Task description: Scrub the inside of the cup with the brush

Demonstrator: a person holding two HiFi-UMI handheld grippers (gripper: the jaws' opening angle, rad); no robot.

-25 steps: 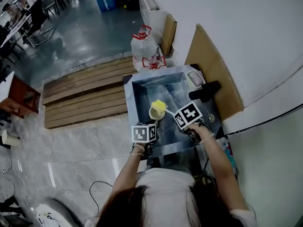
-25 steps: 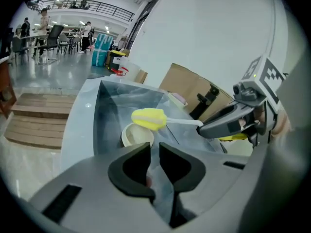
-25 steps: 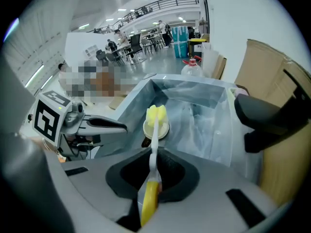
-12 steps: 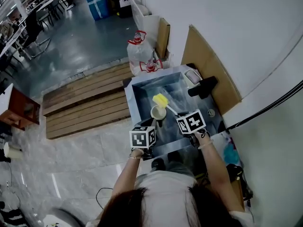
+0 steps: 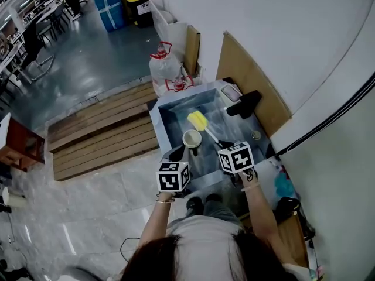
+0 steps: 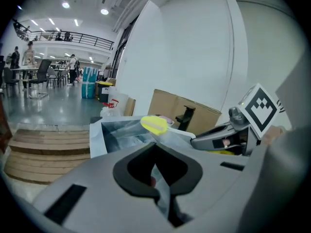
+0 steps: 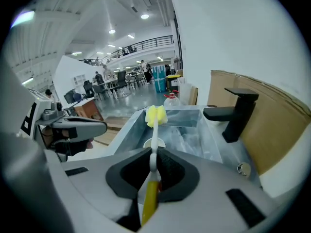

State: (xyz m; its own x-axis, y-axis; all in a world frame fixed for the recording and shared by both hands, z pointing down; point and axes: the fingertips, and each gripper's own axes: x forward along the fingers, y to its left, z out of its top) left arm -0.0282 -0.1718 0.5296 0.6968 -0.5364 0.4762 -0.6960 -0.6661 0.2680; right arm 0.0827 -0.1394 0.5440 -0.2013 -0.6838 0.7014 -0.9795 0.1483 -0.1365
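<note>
Both pairs of jaws are pressed shut on something. The right gripper [image 7: 153, 163] pinches the sponge brush [image 7: 154, 132] by its yellow handle. The white stem runs straight out from between the pads to the yellow sponge head. The head is outside the cup [image 5: 192, 138], over the basin just past the cup's far rim, and the stem passes close by that rim.

The left gripper [image 6: 156, 171] has its pads closed on a thin pale strip, which appears to be the cup's wall. In the head view its dark jaws reach the cup's near left side. The white cup faces mouth up at the near end of the steel sink [image 5: 170, 117]. Whether it rests on the sink floor I cannot tell.

Each gripper carries a marker cube in the head view, the left cube [image 5: 173, 176] at the sink's near edge and the right cube [image 5: 235, 157] just beside it. A black tap [image 5: 245, 104] stands on the right of the sink, with a cardboard sheet [image 5: 252, 72] leaning on the white wall behind it. Beyond the sink's far end sits a plastic bag with red handles [image 5: 164, 69]. Wooden decking [image 5: 99, 127] lies on the floor to the left.
</note>
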